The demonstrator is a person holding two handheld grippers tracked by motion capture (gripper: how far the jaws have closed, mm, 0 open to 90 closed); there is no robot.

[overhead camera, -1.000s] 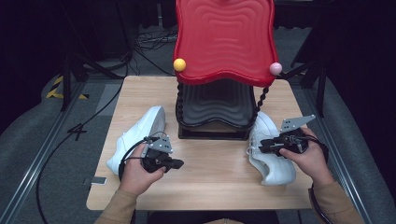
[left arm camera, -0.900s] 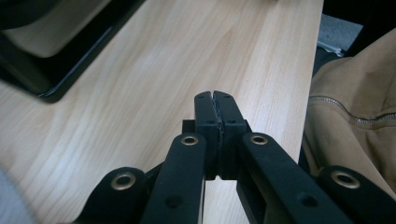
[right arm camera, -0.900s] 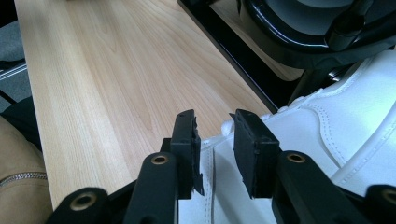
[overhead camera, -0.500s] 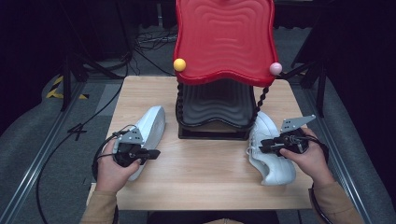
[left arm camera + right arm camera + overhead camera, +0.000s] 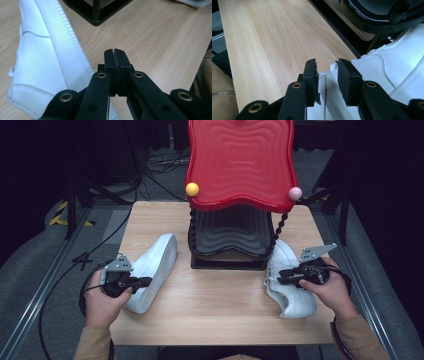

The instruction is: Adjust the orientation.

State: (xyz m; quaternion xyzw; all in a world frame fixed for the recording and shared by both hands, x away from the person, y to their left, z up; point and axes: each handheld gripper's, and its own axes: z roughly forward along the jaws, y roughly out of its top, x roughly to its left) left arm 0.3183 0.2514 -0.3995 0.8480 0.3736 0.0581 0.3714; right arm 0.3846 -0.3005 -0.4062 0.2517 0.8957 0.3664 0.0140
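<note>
the left gripper (image 5: 134, 281) has drawn back leftward, jaws pressed together and empty, the left white sneaker (image 5: 42, 62) just beside them. the right gripper (image 5: 327, 75) stays put, jaws narrowly parted astride the right white sneaker (image 5: 387, 75)'s edge, so that grasp looks next.

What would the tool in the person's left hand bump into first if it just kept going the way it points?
Probably bare light wooden tabletop: the left tool, jaws shut, points down past the white sneaker's sole edge. Farther on stands the black rack base; depth is unclear.
</note>
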